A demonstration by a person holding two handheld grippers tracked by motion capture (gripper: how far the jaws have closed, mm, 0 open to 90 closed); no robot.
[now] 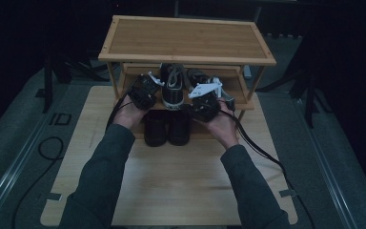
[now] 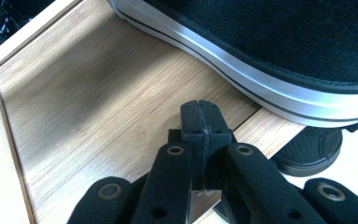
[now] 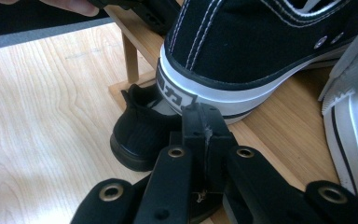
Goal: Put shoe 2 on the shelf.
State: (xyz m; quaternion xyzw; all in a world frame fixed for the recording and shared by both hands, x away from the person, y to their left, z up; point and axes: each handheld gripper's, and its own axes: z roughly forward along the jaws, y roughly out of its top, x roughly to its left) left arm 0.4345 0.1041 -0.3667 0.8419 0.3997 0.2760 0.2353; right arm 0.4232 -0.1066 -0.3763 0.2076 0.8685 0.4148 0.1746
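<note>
We judge the black canvas sneaker point(image 3: 242, 42) light, soft-walled yet stiff-soled, best gripped at its heel collar; both grippers point(image 2: 200, 116) point(image 3: 204, 122) are closed, empty.

Dark grey-green sleeves point(image 1: 102, 176), black hand-held grippers point(image 1: 143, 91) (brass-ringed rivets on the links), trailing black cables point(image 1: 262, 148).

A wooden shoe rack point(image 1: 186, 61) on the table point(image 1: 171, 181) carries black sneakers point(image 1: 173, 88).
</note>
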